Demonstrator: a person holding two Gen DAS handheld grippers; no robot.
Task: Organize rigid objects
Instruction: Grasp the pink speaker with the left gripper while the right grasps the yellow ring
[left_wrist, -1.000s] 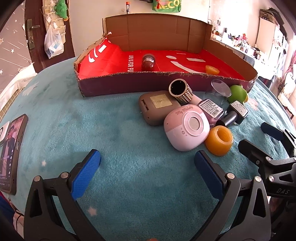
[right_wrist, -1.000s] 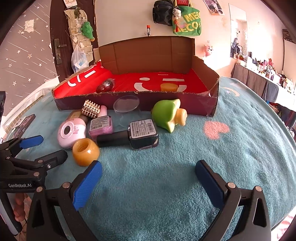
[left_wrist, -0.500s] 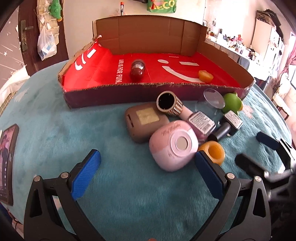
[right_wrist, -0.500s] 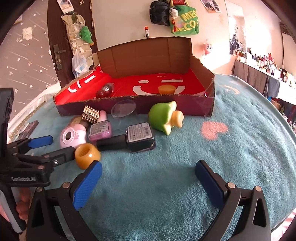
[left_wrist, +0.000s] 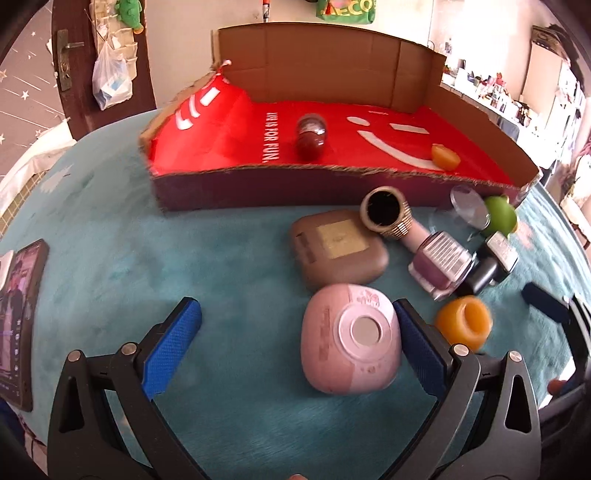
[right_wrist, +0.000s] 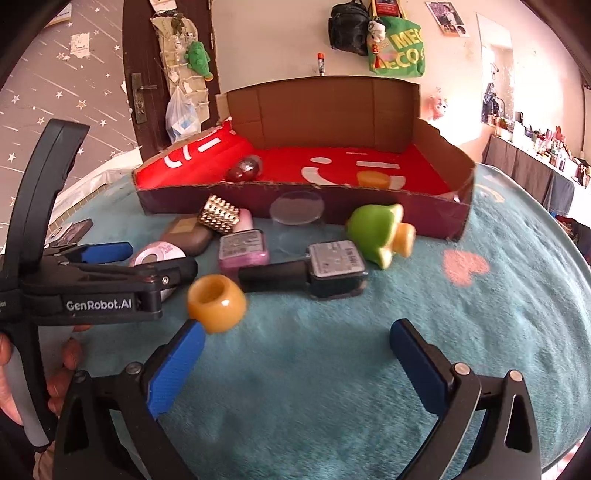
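Teal plush cloth covers the surface under everything. Only the left wrist view shows the phone at the far left edge; only the right wrist view shows the pink heart patch. The left hand-held gripper is spread open around the pink rounded case, whose right side touches the right finger pad. The case is glossy, with a grey disc on top. The right hand-held gripper is open over bare cloth, the amber ring just beside its left pad. The cardboard box sits behind the clutter.
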